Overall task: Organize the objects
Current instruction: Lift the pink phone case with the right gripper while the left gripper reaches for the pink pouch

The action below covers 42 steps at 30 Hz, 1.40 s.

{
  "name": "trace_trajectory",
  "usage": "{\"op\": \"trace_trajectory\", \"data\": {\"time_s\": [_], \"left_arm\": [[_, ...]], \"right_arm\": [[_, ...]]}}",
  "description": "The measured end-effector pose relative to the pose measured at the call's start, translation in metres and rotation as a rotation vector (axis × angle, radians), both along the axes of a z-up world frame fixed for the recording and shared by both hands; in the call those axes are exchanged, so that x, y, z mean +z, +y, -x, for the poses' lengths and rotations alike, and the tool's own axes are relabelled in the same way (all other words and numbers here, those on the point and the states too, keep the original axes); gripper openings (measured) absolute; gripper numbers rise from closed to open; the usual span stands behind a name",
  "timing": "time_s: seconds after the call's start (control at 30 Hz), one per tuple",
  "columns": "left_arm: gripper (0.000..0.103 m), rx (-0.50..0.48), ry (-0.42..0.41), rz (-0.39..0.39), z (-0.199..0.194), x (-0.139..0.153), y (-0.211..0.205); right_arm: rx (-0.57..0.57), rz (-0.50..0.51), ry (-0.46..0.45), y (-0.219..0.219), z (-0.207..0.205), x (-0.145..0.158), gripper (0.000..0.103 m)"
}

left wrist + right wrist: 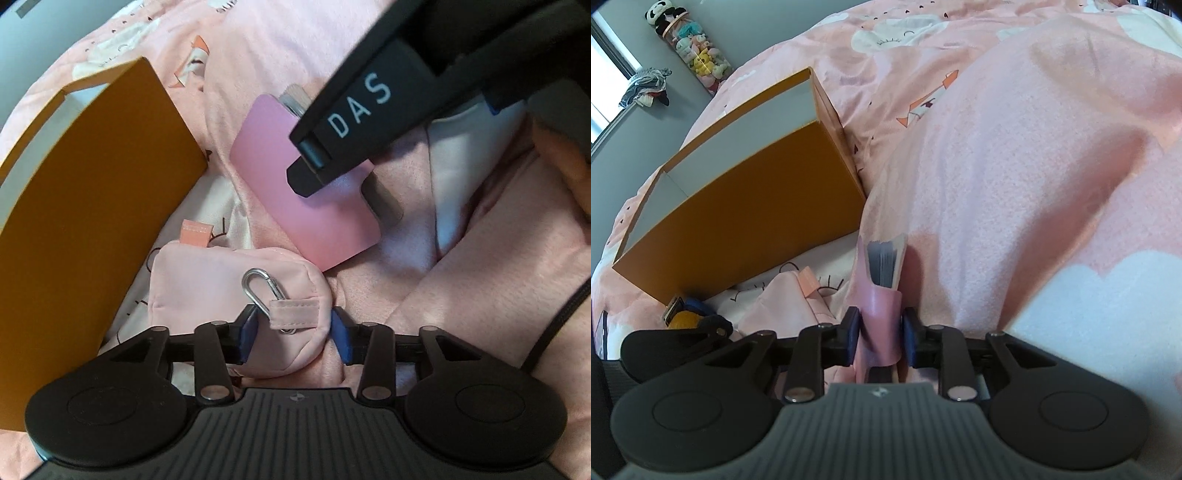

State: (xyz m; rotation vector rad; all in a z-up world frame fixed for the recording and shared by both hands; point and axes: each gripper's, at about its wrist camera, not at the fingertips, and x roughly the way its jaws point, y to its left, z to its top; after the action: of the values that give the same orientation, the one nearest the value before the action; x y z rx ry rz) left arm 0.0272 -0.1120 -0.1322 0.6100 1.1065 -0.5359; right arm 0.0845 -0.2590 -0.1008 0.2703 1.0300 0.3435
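Bedding in pink [461, 314] carries the whole scene. At far left stands an orange box [85, 229], open-topped and pale inside. Beside it lies a small pink pouch [207, 291] with a silver carabiner [258, 288] clipped to its tab. The left gripper [293, 332] straddles the pouch's near end, its blue pads at either side and seemingly not yet pressing, jaws partly apart. Right of the pouch sits a pink notebook [306, 206]; the right gripper [879, 339] is clamped on its spine, pages fanning out ahead.

Judged from the layout, the step in hand is taking up the pouch for the box. Done well, the left jaws would close on the padded body rather than the loose tab or carabiner, then lift clear over the box wall. The notebook should stay held firmly, so its pages do not splay.
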Motion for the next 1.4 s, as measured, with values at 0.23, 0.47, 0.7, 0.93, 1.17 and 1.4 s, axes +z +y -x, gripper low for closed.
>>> {"op": "trace_trajectory", "data": {"time_s": [0.23, 0.47, 0.7, 0.93, 1.17, 1.4], "left_arm": [[0.026, 0.077, -0.043, 0.166, 0.007, 0.036, 0.03], [0.011, 0.146, 0.027, 0.438, 0.002, 0.074, 0.064], [0.01, 0.243, 0.093, 0.589, -0.028, 0.085, 0.088], [0.015, 0.457, 0.047, 0.609, -0.046, 0.085, 0.134], [0.036, 0.568, -0.075, 0.532, -0.048, 0.084, 0.141], [0.036, 0.666, -0.104, 0.532, -0.037, 0.089, 0.162]], "right_arm": [[0.003, -0.004, -0.035, 0.0, 0.005, 0.011, 0.024], [0.026, 0.014, -0.071, 0.006, 0.009, 0.025, 0.024], [0.051, 0.017, -0.094, 0.015, 0.016, 0.039, 0.023], [0.112, -0.019, -0.054, 0.033, 0.012, 0.027, 0.023], [0.115, -0.035, -0.059, 0.039, 0.008, 0.022, 0.023], [0.145, -0.013, -0.087, 0.048, 0.005, 0.024, 0.023]]}}
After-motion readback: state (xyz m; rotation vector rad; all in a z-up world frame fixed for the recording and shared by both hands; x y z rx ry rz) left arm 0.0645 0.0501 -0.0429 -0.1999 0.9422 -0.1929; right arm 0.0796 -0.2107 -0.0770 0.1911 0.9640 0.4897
